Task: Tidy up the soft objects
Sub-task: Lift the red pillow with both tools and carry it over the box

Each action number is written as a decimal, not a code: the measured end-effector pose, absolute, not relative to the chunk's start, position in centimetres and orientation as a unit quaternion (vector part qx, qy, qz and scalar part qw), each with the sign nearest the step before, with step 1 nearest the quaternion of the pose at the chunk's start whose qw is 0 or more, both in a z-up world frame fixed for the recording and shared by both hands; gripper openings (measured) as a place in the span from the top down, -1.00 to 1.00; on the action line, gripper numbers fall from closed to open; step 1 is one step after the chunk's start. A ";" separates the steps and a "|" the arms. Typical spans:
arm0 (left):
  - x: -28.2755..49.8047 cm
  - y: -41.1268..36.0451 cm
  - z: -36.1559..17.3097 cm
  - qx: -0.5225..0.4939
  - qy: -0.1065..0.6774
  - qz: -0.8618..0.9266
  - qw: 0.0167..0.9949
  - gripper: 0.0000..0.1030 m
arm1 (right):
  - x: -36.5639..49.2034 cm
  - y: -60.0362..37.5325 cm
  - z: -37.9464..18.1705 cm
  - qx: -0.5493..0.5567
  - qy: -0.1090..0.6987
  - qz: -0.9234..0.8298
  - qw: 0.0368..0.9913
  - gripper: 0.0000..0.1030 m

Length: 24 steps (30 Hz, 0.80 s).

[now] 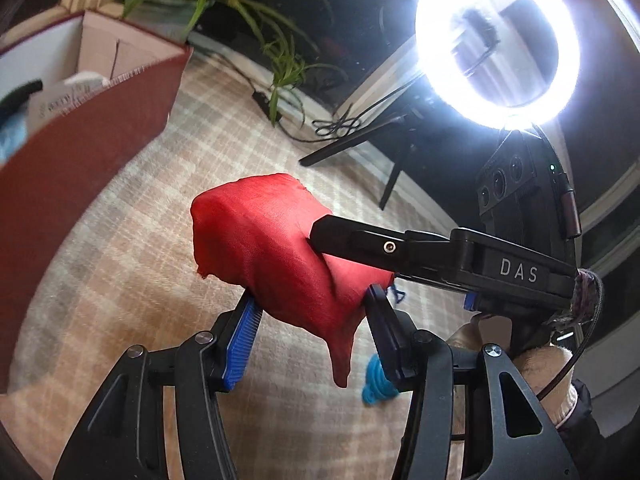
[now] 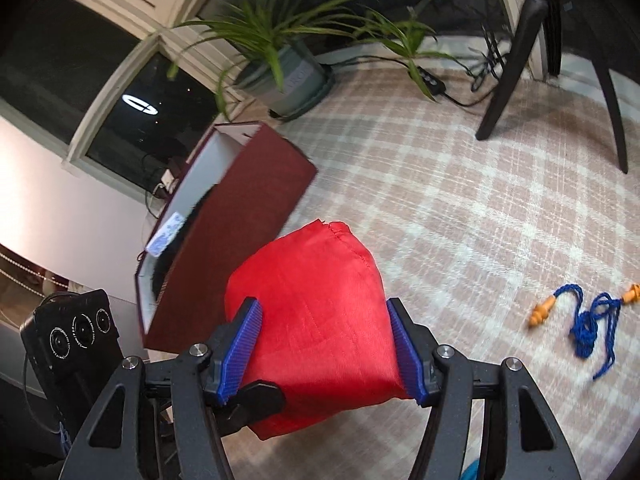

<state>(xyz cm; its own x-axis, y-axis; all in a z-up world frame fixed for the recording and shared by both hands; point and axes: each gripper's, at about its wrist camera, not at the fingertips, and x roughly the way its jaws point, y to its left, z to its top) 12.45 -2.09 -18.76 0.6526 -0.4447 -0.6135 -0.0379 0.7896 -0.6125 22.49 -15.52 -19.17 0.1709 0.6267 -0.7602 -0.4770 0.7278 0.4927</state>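
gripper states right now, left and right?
Left gripper: closed on the red cloth bundle, lifted off the plaid mat.
Right gripper: closed on the same red cloth bundle.

Maroon box (image 1: pixel 92 140): cut off by the left edge in the left wrist view, its contents a blur of dark and pale shapes; in the right wrist view its lower corner sits behind the red cloth bundle (image 2: pixel 320 332). Blue yarn (image 1: pixel 378 386): mostly hidden behind a finger at lower centre of the left wrist view. Corded earplugs (image 2: pixel 584 320): motion-blurred at the right; the lettering on the plant pot (image 2: pixel 296 76) is unreadable.
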 end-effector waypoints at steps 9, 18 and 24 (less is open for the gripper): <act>9.1 0.3 -15.6 -0.288 0.372 -0.127 0.873 0.01 | 18.6 -12.5 -15.6 0.052 0.503 0.377 0.776 -0.15; 6.9 4.2 -14.1 -0.284 0.360 -0.118 0.881 0.01 | 16.2 -8.5 -14.1 0.050 0.488 0.397 0.776 -0.15; 5.6 7.7 -13.0 -0.279 0.350 -0.107 0.888 0.01 | 15.2 -4.6 -13.0 0.044 0.475 0.408 0.778 -0.15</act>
<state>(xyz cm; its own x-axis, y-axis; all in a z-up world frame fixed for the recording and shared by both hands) 5.61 7.70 -12.99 0.7320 -0.3848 -0.5622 -0.0055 0.8218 -0.5697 15.17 -4.55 -12.99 0.2150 0.6768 -0.7041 -0.5931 0.6633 0.4564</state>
